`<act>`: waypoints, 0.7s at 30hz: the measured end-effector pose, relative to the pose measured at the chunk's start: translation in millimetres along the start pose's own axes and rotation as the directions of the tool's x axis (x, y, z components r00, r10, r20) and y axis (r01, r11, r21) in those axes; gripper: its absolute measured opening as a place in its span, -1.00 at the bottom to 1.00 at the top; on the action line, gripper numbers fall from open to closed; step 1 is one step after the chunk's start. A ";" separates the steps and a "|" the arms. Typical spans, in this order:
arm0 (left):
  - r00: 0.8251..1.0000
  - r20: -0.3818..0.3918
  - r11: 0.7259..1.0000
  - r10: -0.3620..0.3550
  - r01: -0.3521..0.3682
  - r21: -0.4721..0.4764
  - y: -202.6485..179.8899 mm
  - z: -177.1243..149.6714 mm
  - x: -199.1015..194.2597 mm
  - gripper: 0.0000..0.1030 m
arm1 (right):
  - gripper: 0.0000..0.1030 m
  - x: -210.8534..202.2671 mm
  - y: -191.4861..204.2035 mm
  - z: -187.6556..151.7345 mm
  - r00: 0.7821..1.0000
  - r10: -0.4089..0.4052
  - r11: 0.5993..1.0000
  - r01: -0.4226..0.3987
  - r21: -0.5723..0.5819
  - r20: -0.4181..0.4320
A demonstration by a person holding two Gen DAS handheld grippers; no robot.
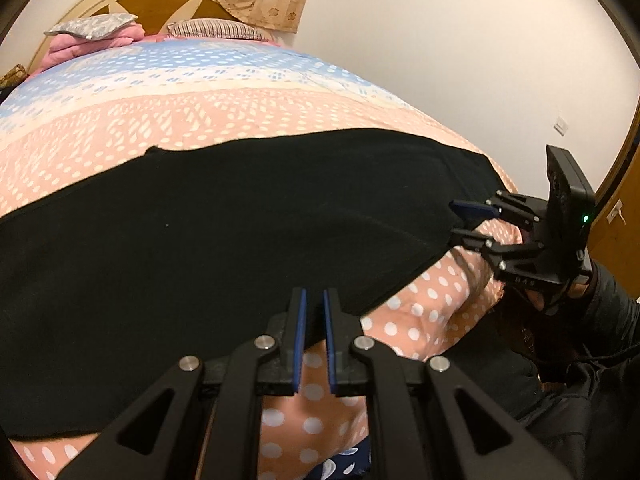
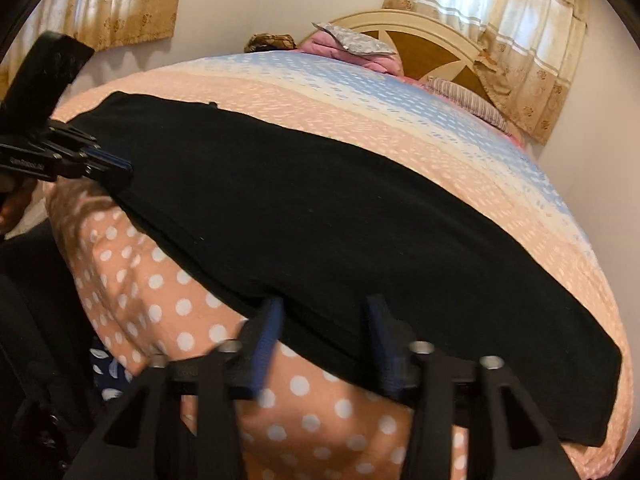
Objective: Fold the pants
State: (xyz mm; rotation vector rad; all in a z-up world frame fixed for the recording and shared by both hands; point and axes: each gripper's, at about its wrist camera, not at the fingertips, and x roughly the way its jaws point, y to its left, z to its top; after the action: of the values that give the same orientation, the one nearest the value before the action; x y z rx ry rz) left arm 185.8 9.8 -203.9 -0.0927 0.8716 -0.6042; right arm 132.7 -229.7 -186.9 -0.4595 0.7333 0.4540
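I see the long black fabric pants point(image 1: 240, 220) across the polka-dot bed quilt point(image 1: 200, 100). My left gripper point(image 1: 315, 300) stands narrowly parted at their lower-centre edge; my right gripper point(image 2: 322, 312) gapes wide around their edge.

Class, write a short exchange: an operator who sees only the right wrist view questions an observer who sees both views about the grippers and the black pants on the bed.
Operator: Are the left gripper's pads closed?
Observer: Nearly. A narrow gap shows, with the edge of the pants inside it.
Operator: What is behind my right gripper?
Observer: A wooden door.
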 end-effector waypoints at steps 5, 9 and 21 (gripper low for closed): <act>1.000 0.011 1.000 -0.002 0.002 -0.016 5.4 -5.6 -7.7 -0.79 | -0.89 -15.9 -8.2 8.5 1.000 0.020 0.998 -0.019 0.057 -0.002; 1.000 0.022 1.000 0.000 0.000 -0.013 8.5 -5.3 -16.0 -0.79 | -0.92 -32.9 -5.0 4.0 0.999 0.036 0.998 -0.037 0.056 0.011; 1.000 0.026 1.000 -0.003 0.003 -0.004 10.3 -3.5 -18.2 -0.79 | -0.18 -21.2 17.4 2.3 0.996 -0.070 0.995 0.074 -0.065 0.058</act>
State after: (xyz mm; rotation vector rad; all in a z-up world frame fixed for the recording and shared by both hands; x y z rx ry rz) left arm 179.0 28.5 -196.9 -0.1052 0.8472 -0.6028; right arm 110.6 -219.3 -174.3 -0.5320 0.6469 0.4232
